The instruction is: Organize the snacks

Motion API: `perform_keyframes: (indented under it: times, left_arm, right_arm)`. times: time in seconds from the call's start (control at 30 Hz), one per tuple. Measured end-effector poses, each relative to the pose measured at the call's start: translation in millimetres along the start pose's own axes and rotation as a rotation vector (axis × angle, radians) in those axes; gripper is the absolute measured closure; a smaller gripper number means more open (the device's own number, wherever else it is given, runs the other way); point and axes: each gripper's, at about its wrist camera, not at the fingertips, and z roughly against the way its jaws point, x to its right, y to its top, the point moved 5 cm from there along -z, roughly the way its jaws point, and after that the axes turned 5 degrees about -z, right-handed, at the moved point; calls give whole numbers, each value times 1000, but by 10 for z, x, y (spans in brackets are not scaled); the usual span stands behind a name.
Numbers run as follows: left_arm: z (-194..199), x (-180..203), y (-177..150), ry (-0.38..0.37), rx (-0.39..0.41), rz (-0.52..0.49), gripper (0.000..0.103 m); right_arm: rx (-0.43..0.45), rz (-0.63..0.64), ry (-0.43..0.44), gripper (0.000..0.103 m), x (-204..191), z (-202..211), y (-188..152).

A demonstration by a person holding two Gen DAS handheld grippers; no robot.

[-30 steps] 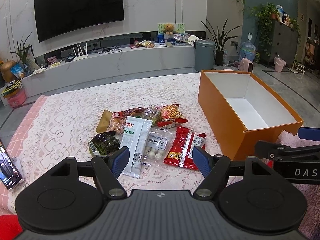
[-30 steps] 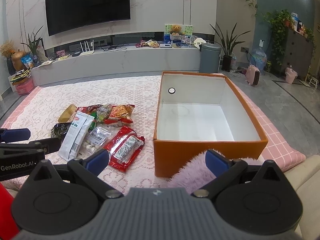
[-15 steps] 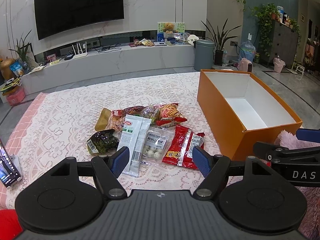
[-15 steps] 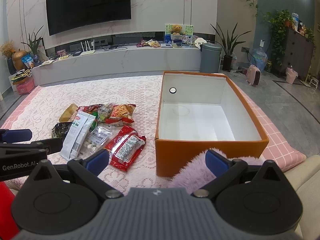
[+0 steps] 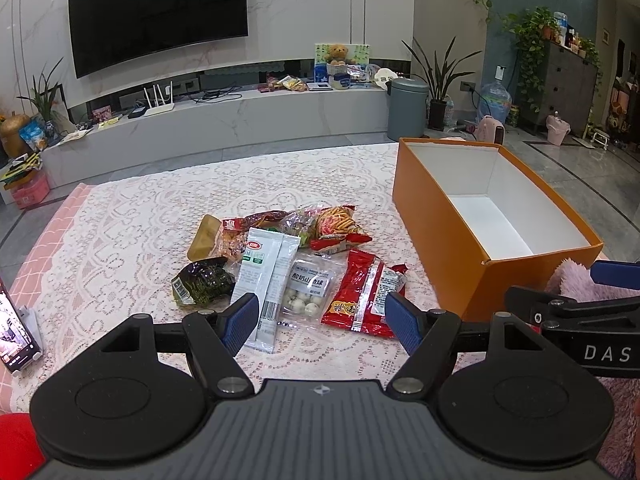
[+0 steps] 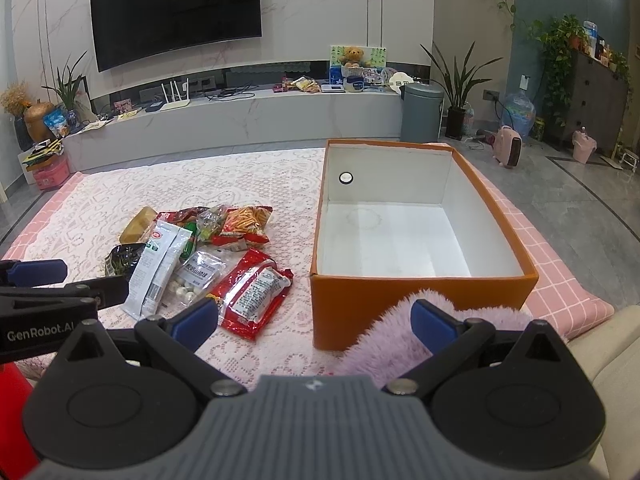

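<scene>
Two grippers hover side by side above the near edge of a table spread with a pink lace cloth (image 5: 132,216). The left gripper (image 5: 322,314) has its blue-padded fingers spread wide and grips nothing; below and just beyond them lies the heap of snacks. The right gripper (image 6: 316,318) is likewise wide open and empty, its right finger over a fluffy purple cushion (image 6: 384,344) that sits against the near wall of the box.

Nearest in the heap is a red packet (image 5: 366,294), with a clear bag of white balls (image 5: 306,288) touching its left side and a long white sachet (image 5: 262,276) left of that. A dark green packet (image 5: 202,282) lies at the near left of the pile. Farther back sit a tan bar (image 5: 205,232), a dark red wrapper (image 5: 264,218), a crinkled clear bag (image 5: 298,224) and a bag of orange sticks (image 5: 338,226), all overlapping.

An orange box (image 6: 420,294) with a white inside stands to the right of the pile, apart from it, and holds nothing. A phone (image 5: 14,336) is propped at the far left edge of the left wrist view.
</scene>
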Motion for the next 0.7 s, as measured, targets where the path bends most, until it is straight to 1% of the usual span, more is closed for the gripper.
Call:
perform_keyframes:
  times: [0.57,0.7]
  left_arm:
    - [-81,-58,-28,-11,-27,27,18]
    - [-103,-96,-34,-39,-29,22,18]
  right_arm:
    - [-27,0,4,3,-24,-92,-15]
    - [-29,12,5,3,-56,-130,-33]
